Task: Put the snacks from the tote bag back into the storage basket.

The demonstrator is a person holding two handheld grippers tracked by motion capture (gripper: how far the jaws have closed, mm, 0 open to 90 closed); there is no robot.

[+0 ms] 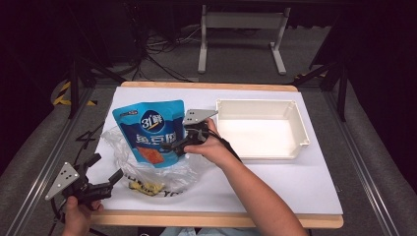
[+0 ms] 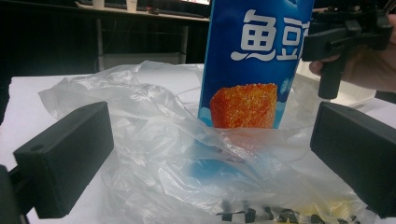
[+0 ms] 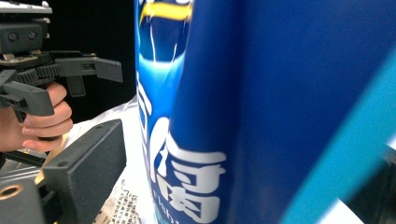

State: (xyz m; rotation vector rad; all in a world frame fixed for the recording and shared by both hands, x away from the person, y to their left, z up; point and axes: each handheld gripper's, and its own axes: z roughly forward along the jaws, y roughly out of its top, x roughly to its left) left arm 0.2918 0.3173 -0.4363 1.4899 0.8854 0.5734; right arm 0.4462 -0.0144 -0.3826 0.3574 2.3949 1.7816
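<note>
Pouch in bag, tray to its right

The pouch [image 1: 153, 132] stands inside the plastic bag [image 1: 147, 172]; the tray [image 1: 300, 129] lies right of both on the table [image 1: 305, 182].

Glossy blue foil pouch [image 1: 153, 132] in crinkled clear plastic bag [image 1: 147, 172]; matt white tray [image 1: 260, 129].

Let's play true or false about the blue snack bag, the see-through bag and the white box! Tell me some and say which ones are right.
1. The right gripper is clamped on the blue snack pouch. True.
2. The blue snack pouch lies flat inside the white tray. False: it stands upright, its bottom in the clear plastic bag, left of the tray.
3. The left gripper is open. True: its jaws stand wide apart, holding nothing.
4. The white tray is full of snacks. False: nothing lies in it.
5. The left gripper holds the clear plastic bag. False: it sits near the bag's left edge without gripping it.
</note>
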